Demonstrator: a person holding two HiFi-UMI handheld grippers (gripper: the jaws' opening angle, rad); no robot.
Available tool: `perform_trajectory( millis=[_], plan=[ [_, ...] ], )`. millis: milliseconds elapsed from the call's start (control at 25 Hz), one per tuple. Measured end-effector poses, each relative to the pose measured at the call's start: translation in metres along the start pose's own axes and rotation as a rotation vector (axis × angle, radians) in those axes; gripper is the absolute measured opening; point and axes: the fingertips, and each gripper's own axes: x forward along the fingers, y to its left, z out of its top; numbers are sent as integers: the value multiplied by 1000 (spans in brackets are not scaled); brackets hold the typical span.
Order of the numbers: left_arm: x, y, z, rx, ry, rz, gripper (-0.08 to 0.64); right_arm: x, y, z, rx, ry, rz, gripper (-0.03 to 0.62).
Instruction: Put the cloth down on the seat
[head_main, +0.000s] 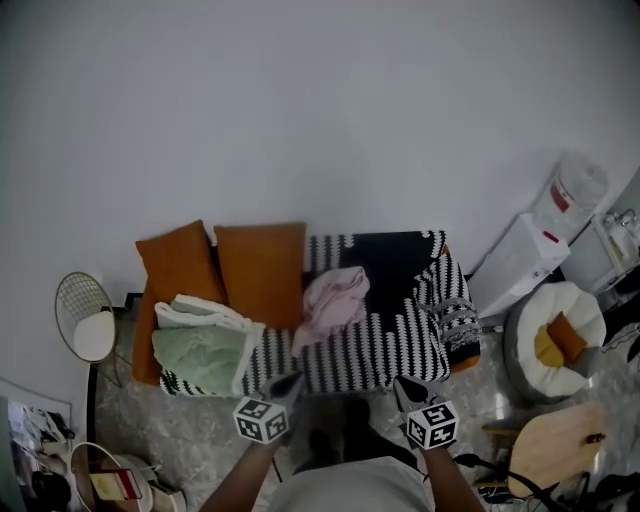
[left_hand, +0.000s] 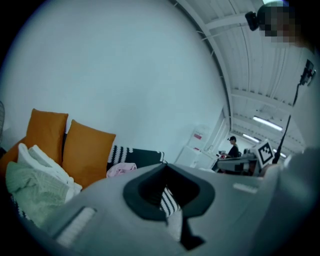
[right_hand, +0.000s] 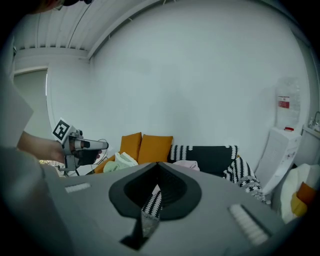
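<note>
White wall fills the background above an orange sofa that stands on a speckled floor. Two orange cushions lean side by side against the wall at the sofa's left end. Spread over the rest of the seat and its back is a black-and-white striped cloth, with its far part draped up the backrest and its right end hanging over the arm. A crumpled pink garment lies on top of this cloth near the middle, and a bundled green and white blanket sits on the seat's left part, just in front of the cushions.

At the near edge of the sofa the left claw is closed, with a fold of the striped cloth pinched between its jaws. The right claw is likewise closed on the striped cloth, further right along the same front edge. Both claws point toward the sofa, well apart from each other
</note>
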Motion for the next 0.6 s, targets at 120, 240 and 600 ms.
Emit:
perform_trajectory(
  millis=[120,240,600],
  plan=[
    [-9,-16,4,1,-12,5,2,-15,-6,5,3,-16,-3,6],
    [-14,-33,4,6,-24,16,2,-29,-17,13,4,-36,0,6],
    [-10,-73,15,46,-96,75,2,-57,-49,35,-40,-62,52,6]
  ],
)
